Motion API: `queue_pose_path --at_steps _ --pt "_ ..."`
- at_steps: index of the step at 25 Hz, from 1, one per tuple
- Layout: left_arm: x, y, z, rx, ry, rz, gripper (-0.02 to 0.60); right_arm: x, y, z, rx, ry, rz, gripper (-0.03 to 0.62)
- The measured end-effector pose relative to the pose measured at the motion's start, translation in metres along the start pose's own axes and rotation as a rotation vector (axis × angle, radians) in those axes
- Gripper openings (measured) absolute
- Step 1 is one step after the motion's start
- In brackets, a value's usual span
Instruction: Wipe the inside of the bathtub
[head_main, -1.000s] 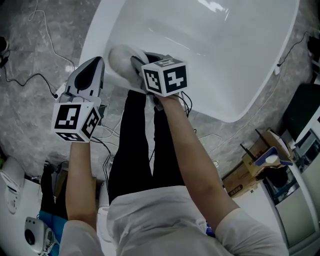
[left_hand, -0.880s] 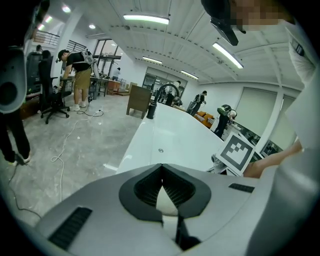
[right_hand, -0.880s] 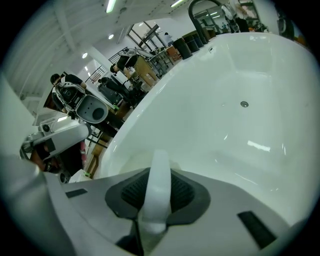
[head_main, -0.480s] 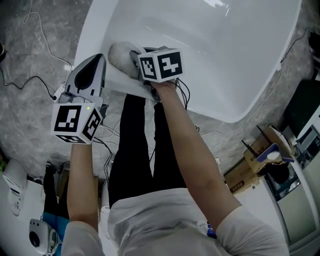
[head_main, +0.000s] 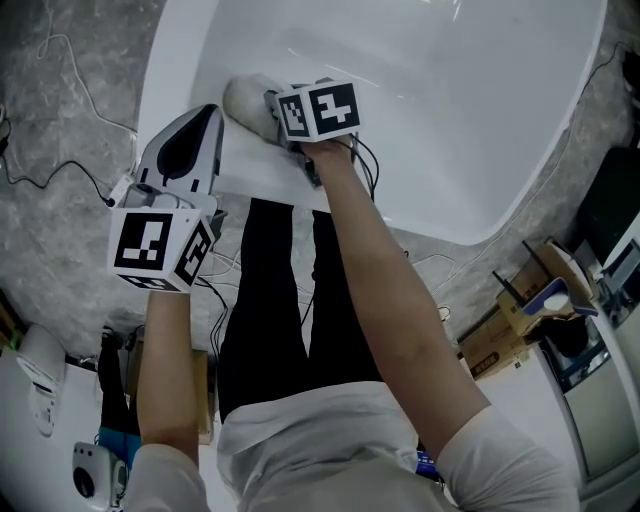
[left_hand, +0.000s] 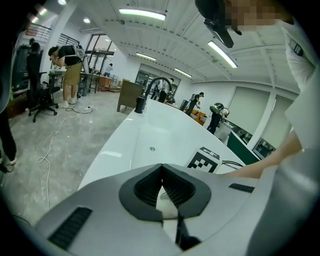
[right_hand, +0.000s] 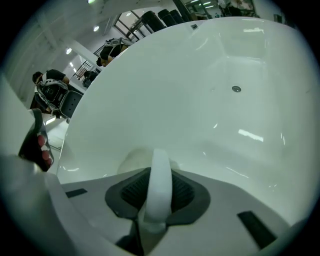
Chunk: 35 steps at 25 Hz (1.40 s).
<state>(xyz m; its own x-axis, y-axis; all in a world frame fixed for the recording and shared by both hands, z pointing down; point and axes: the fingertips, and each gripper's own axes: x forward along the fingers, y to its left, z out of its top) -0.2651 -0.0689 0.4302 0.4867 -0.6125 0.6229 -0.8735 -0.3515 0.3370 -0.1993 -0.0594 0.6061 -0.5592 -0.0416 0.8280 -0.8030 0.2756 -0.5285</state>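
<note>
The glossy white bathtub (head_main: 450, 120) is seen from above, and the right gripper (head_main: 272, 112) is reached over its near rim, with its black-and-white marker cube (head_main: 318, 110) uppermost. The jaws are closed onto a white band (right_hand: 159, 185), which is clamped between the ribbed black pads (right_hand: 131, 192). The band seems to belong to the pale, rounded wiping pad (head_main: 248, 100), though the join is not clearly shown. The pad is pressed against the tub's inner wall just below the near rim, towards the left end of the tub in the head view. In the right gripper view the pad (right_hand: 131, 159) is seen just beyond the jaws, touching the white wall. The small round drain (right_hand: 236, 89) is seen well apart from it, lower in the basin.

The left gripper (head_main: 205, 118) is held over the outer edge of the tub's broad rim, beside the right gripper and outside the basin. Its jaws are brought fully together, tips touching, and nothing is gripped between them. In the left gripper view the rim is seen running away ahead. The grey marbled floor (head_main: 60, 200) is seen to the left, and the person's black trousers (head_main: 270, 310) are seen below the rim.
</note>
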Motion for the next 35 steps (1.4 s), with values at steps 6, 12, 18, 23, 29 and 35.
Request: queue_pose_path --at_steps 6,12,18,23,29,35 --pt "0.010 -0.009 -0.004 0.000 0.015 -0.023 0.012 0.001 -0.021 -0.005 0.028 0.008 -0.047 0.095" --pt "0.022 -0.025 -0.004 0.014 0.026 -0.054 0.012 -0.010 -0.045 -0.020 0.059 0.020 -0.086 0.095" --pt "0.037 -0.043 -0.001 0.038 0.035 -0.087 0.012 -0.027 -0.075 -0.037 0.105 0.022 -0.118 0.095" --pt "0.047 -0.056 -0.002 0.061 0.048 -0.109 0.012 -0.038 -0.089 -0.047 0.128 0.022 -0.133 0.095" --pt "0.066 -0.075 -0.011 0.088 0.082 -0.134 0.012 -0.054 -0.111 -0.062 0.148 0.015 -0.146 0.095" --pt "0.084 -0.099 -0.022 0.108 0.131 -0.160 0.012 -0.073 -0.131 -0.078 0.162 0.007 -0.163 0.095"
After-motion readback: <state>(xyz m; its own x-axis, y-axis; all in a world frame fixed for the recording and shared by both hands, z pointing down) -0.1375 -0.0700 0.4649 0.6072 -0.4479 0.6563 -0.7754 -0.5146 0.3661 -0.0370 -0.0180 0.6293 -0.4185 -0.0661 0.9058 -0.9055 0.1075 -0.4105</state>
